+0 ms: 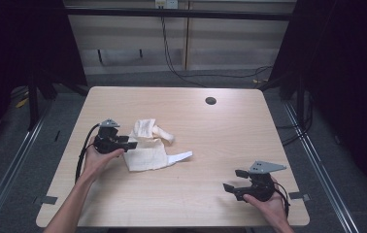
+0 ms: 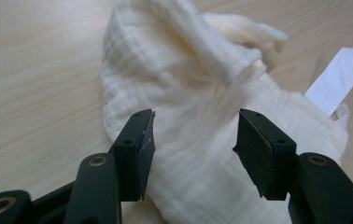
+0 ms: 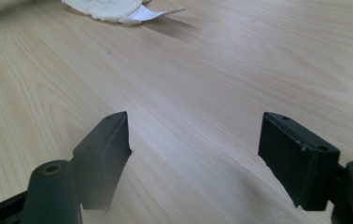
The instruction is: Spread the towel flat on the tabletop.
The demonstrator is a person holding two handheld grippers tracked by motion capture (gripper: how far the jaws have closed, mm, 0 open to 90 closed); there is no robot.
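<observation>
Cloth (image 2: 198, 154): cream, fine crinkled weave; white tag (image 2: 335, 79) attached. Desk (image 3: 212, 93): pale wood grain. Hand-held gripper jaws: black, seen in both gripper views.

Overhead; two claw-mounted close views

Both forearms are bare, without sleeves. The left gripper (image 1: 129, 144) and right gripper (image 1: 233, 181) are black, each topped by a grey three-cornered plate. Brass-coloured pivots sit at the jaw bases, and a black cable (image 1: 81, 155) loops at centre left.
</observation>
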